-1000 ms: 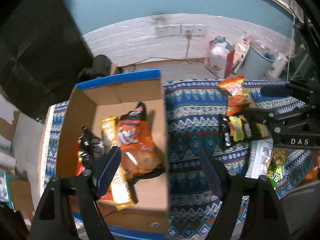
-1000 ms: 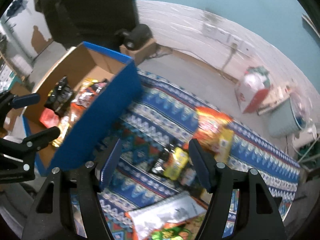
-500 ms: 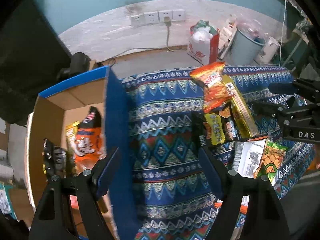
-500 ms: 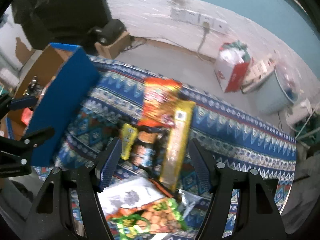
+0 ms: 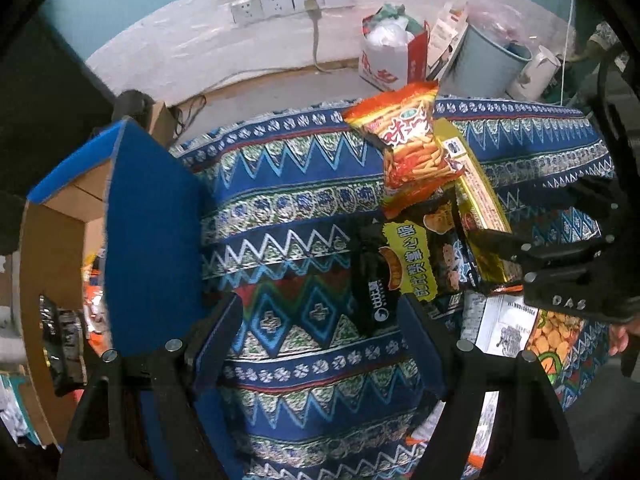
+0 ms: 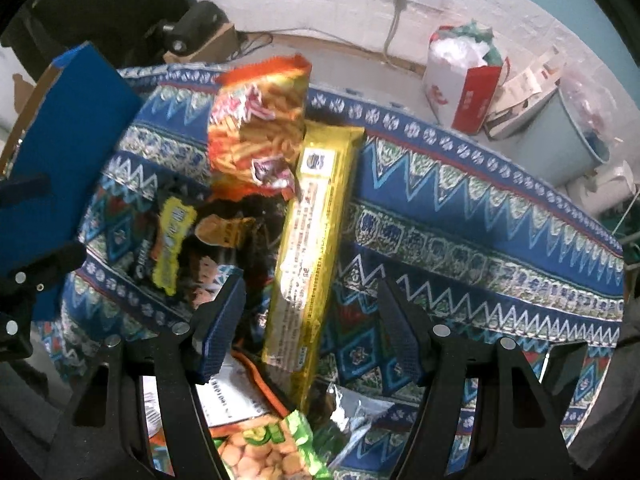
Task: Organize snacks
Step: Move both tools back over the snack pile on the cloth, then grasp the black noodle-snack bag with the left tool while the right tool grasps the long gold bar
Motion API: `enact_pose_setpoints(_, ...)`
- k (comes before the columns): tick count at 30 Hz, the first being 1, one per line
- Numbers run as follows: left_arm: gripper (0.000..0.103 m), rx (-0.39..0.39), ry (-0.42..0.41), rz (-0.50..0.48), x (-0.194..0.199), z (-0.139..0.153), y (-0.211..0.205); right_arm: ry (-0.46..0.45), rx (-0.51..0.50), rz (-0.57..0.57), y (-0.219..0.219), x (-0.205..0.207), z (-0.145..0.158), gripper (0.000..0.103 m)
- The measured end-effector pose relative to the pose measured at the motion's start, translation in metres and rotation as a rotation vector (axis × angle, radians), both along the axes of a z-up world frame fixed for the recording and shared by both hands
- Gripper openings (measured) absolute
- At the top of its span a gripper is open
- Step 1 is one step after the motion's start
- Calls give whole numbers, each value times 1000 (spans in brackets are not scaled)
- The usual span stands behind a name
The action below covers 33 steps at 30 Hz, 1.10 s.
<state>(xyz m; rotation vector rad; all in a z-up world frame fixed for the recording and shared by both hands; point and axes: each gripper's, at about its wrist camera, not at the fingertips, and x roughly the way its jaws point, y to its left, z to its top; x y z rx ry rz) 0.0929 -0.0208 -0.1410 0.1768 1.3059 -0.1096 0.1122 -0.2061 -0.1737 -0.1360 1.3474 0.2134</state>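
Blue-padded, the left gripper (image 5: pixel 320 344) stands spread over bare patterned cloth (image 5: pixel 288 216), pinching nothing; just beyond its right finger lies a black snack bag with a yellow label (image 5: pixel 400 268); farther out an orange snack bag (image 5: pixel 412 140) overlaps it; left of the fingers rises the blue-sided cardboard box (image 5: pixel 148 240). The right gripper (image 6: pixel 312 328) is likewise spread and empty; a long yellow packet (image 6: pixel 316 236) runs between its fingers, below them; a green-and-orange biscuit bag (image 6: pixel 260 452) lies nearest the camera.
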Motion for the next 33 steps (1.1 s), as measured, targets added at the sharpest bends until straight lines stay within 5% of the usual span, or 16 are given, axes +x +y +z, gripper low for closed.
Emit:
enact_pose_setpoints(3, 81, -30, 33, 22, 7, -7, -3, 14, -7, 4, -1, 2, -13, 67)
enact_pose_setpoints(9, 81, -115, 93, 77, 20, -15, -12, 54, 35, 2, -7, 5, -28, 34)
enact_pose_setpoints(12, 81, -154, 120, 106, 24, -19, -18, 32, 1, 7, -13, 5, -23, 28)
enact_pose_setpoints(28, 82, -196, 214, 205, 32, -49, -52, 30, -45, -76, -68, -6, -14, 28)
enact_pose_setpoints(33, 90, -190, 200, 227, 34, -54, -51, 20, -33, -76, -68, -6, -12, 29)
